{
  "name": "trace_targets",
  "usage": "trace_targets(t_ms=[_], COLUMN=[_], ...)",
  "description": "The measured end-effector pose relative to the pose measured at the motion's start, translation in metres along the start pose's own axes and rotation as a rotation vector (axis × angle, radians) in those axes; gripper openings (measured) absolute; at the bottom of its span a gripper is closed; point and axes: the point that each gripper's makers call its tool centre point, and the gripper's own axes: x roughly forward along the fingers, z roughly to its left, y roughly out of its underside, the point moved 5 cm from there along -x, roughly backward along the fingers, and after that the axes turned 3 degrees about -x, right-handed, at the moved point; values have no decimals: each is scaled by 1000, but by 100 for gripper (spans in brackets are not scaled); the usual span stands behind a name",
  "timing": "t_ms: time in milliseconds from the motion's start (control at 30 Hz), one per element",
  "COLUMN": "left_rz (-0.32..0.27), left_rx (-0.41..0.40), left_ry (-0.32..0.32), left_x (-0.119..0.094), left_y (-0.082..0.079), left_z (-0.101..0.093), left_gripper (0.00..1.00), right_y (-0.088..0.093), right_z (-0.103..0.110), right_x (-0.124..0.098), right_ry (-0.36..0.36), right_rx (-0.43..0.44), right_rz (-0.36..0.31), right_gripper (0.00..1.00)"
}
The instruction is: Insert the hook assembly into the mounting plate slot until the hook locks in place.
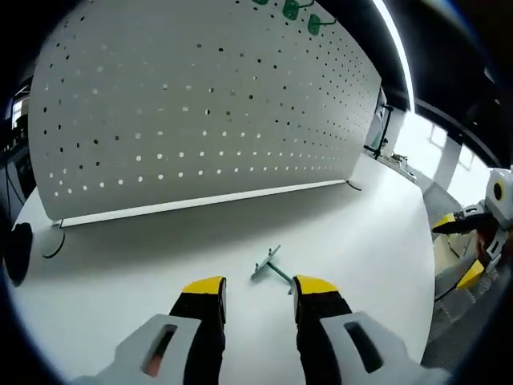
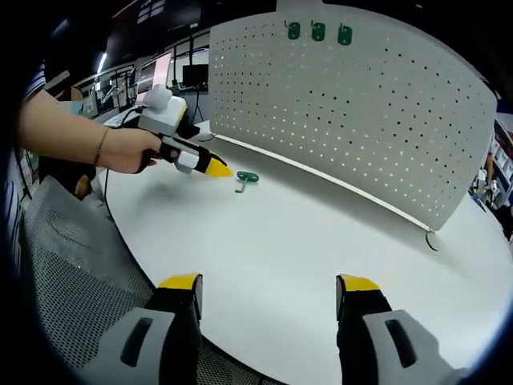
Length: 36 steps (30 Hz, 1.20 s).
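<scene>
A small green hook assembly [image 1: 271, 268] lies flat on a round white table [image 1: 361, 233], just ahead of the left gripper [image 1: 258, 290], whose yellow-tipped jaws stand apart and empty on either side of it. Behind the hook rises a white pegboard [image 1: 200, 104], the mounting plate of the job, standing upright along the table's far side on thin feet.

The right gripper view takes in the scene from across the table. There the left gripper [image 2: 210, 168] shows from the side, held in a person's hand [image 2: 120, 148] with a thin bracelet at the wrist, its tip just beside the hook assembly [image 2: 246, 180] near the table's left edge [image 2: 128, 241]. Three green hooks [image 2: 318, 31] already hang in a row at the top of the pegboard [image 2: 361, 104]; the left gripper view catches them cut off at the board's upper edge [image 1: 290, 10].

The right gripper [image 2: 268, 293] hangs over the table's near edge, jaws wide apart and holding nothing, well away from the hook. It also appears at the right of the left gripper view [image 1: 481, 233], too small to judge its jaws. Grey mesh flooring [image 2: 72, 289] lies below the table edge.
</scene>
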Motion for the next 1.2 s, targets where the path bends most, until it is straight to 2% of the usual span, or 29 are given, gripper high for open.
trace_targets(t_ms=[267,433,567,833,1100,1200], left_rz=[2,15,49,41,41,11], left_rx=[-27,19,94,151,166,176], left_ry=[9,14,28,11,7,6], left_x=[16,21,25,32,35,35], left_y=[0,1,3,1,-1,-7], left_z=[4,5,1,-4,-5,-6], left_gripper=[22,20,18,12,4,3], right_y=[2,3,3,4,5,4], right_z=[-1,-1,-2,-2,-1,-1], right_x=[1,2,2,2,3,3], right_ry=[-3,-4,-1,0,-5,-6], right_rx=[5,10,13,10,7,8], right_rz=[12,17,19,24,31,30], right_gripper=[64,64,63,63,62,62])
